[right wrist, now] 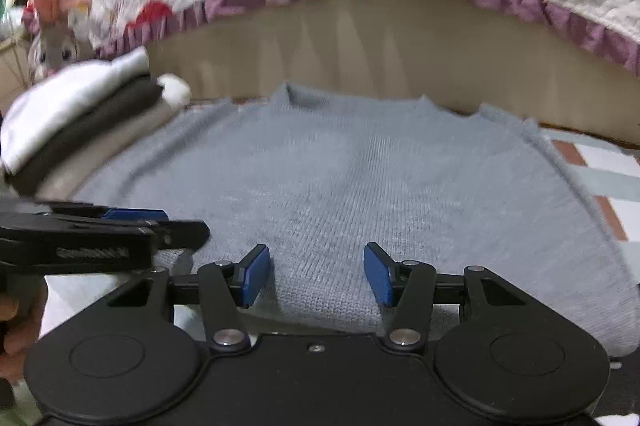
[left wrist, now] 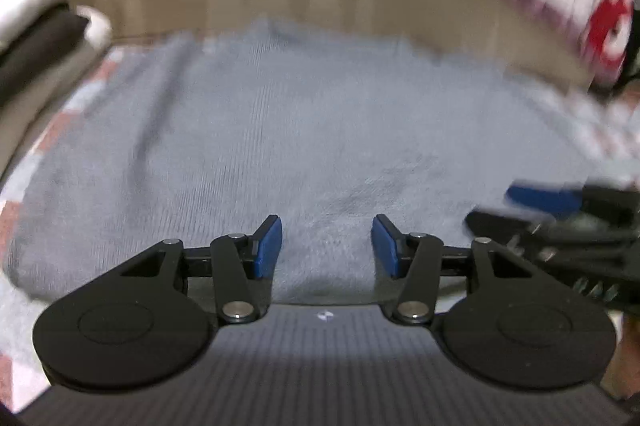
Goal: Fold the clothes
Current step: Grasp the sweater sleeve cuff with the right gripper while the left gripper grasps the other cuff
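While sweater point(right wrist: 340, 178) lies flat | left gripper point(left wrist: 326, 246) fingers apart, empty | right gripper point(right wrist: 316, 276) likewise

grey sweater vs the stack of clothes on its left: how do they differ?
The grey sweater lies spread flat in a single layer; the stack of clothes is folded and piled. The sweater is one grey knit; the stack mixes white and dark pieces. Both rest beside the bed.

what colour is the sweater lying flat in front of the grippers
Light grey-blue knit sweater, clearest in the right wrist view.
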### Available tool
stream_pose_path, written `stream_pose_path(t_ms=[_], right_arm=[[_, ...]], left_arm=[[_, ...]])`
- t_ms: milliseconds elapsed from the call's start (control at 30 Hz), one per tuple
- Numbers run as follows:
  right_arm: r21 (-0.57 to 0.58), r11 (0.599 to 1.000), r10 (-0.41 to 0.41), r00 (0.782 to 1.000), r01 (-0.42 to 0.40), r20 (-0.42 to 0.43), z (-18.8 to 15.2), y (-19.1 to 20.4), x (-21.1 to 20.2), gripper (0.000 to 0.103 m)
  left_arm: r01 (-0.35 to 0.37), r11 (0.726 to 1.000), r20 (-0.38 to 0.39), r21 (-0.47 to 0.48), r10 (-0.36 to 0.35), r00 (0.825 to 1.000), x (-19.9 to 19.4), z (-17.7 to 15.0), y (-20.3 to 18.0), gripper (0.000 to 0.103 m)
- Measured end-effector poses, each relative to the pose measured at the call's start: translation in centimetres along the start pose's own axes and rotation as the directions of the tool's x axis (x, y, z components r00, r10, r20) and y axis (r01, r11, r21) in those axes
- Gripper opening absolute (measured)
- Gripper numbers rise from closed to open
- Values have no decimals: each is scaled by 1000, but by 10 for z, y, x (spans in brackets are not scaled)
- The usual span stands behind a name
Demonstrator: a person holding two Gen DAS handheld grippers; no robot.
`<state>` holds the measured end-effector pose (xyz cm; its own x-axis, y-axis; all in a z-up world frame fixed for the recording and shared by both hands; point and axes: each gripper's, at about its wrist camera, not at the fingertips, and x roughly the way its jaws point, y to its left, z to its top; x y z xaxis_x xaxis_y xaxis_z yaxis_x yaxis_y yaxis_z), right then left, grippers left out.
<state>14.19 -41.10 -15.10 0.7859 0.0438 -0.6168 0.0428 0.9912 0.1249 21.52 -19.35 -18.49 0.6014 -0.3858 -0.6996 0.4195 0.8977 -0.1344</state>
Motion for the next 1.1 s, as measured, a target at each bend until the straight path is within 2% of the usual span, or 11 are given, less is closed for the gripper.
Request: stream_pose_path(t_ms=[133,267,400,567,633,733,833,967,1033,1067,1100], right_arm=[[53,997,51,998,-48,-44,2,-15,-1,56],[77,996,60,996,-54,-71,-1,-22,-1,56],[88,994,73,997,-69,-37,-8,-30,8,56],[183,979,97,995,-92,-17,-6,-42,5,51],[243,967,90,996,-82,-24,-4,-47,-5,51],[379,923,79,997,-72,-2,-8,-65,-39,59],[485,874,24,999,-7,-28,-24,-86,-60,62],[697,709,-57,994,105,-91,-57,-121,-69,62],[763,635,-72,993,120,-97,-69,-135,-69,62],[775,624,-65,995,100,-76,-70,-138,-68,65],[780,621,-55,997,79,-57,-70,-139,-64,70]], left_arm=[[-3,999,-25,-40,2,1000,-2,1,5,50],[-21,1000,-18,-9,21,1000,-1,-1,1,50],[-26,999,-13,-24,26,1000,-1,-1,4,50],[-23,999,-14,-30,23,1000,-3,-2,6,51],[-40,998,-7,-47,40,999,-8,-2,11,51],[-123,982,32,-146,129,991,-24,-3,36,49],[-204,922,14,-328,221,975,-37,-9,84,49],[-301,790,-58,-534,321,945,-57,-24,143,50],[-297,745,-56,-597,330,942,-64,-32,160,50],[-285,724,-49,-629,329,943,-67,-36,167,51],[-243,718,-28,-652,297,954,-67,-39,171,51]])
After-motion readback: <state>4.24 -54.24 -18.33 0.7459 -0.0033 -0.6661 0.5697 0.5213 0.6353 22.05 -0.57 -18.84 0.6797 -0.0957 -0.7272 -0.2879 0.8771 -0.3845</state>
